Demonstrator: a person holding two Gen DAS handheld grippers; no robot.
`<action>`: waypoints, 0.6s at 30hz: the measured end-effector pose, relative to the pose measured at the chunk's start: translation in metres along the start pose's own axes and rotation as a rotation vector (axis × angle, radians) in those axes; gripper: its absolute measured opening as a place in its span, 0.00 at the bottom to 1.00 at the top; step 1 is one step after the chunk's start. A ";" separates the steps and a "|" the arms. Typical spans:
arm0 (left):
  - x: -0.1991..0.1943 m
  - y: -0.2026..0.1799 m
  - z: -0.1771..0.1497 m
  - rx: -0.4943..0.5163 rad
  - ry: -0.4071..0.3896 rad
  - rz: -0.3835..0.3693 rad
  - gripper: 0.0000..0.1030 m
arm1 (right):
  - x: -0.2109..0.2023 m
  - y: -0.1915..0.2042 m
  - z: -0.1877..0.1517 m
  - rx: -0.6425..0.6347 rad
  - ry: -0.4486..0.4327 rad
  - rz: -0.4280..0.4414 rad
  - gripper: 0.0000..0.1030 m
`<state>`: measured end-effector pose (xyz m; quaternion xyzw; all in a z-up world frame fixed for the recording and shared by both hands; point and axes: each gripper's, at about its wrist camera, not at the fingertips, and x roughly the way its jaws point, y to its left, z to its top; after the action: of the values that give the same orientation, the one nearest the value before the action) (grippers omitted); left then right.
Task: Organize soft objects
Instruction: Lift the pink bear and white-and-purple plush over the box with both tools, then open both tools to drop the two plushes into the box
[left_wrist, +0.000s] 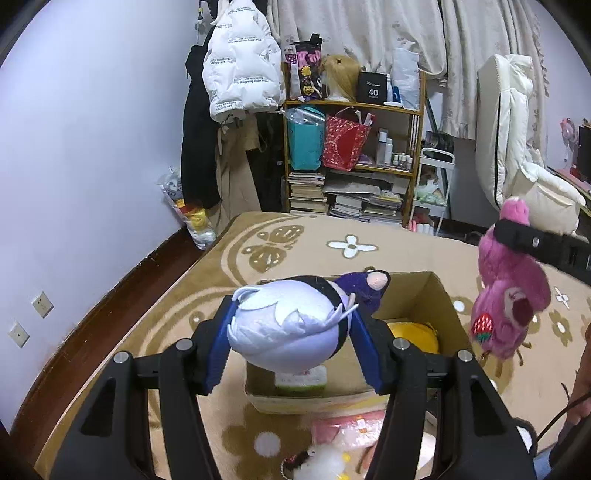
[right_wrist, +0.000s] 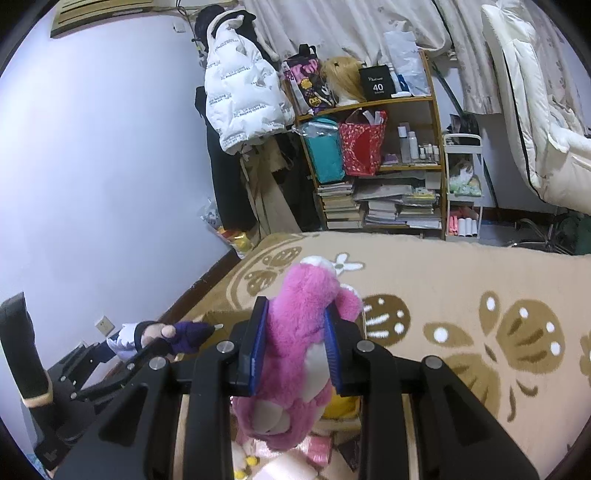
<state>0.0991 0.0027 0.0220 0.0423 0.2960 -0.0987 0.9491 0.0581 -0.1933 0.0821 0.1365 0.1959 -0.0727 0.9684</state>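
My left gripper (left_wrist: 291, 332) is shut on a plush doll (left_wrist: 288, 328) with a pale lavender head and a purple body, held in the air above an open cardboard box (left_wrist: 443, 295). A yellow soft object (left_wrist: 417, 338) lies inside the box. My right gripper (right_wrist: 295, 332) is shut on a pink plush bear (right_wrist: 295, 332), which hangs head down above the box. In the left wrist view the pink plush bear (left_wrist: 506, 295) hangs at the right with its strawberry patch showing. The right wrist view shows the plush doll (right_wrist: 166, 336) at lower left.
The box stands on a beige blanket (left_wrist: 332, 243) with brown butterflies. Pink packets (left_wrist: 347, 428) and a small white fluffy toy (left_wrist: 325, 461) lie in front of the box. A cluttered bookshelf (left_wrist: 351, 158), hanging coats (left_wrist: 236, 66) and a white chair (left_wrist: 517, 147) stand beyond.
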 end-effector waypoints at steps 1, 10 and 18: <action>0.002 0.002 0.000 -0.004 0.003 0.003 0.56 | 0.002 0.001 0.002 -0.002 -0.005 -0.001 0.29; 0.025 0.012 -0.007 -0.014 0.034 0.025 0.57 | 0.025 0.006 -0.004 -0.018 -0.027 0.039 0.30; 0.048 0.019 -0.017 -0.049 0.109 0.044 0.57 | 0.050 -0.001 -0.020 -0.010 0.003 0.030 0.30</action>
<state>0.1322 0.0159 -0.0193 0.0308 0.3487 -0.0682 0.9342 0.0962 -0.1923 0.0441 0.1349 0.1957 -0.0571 0.9697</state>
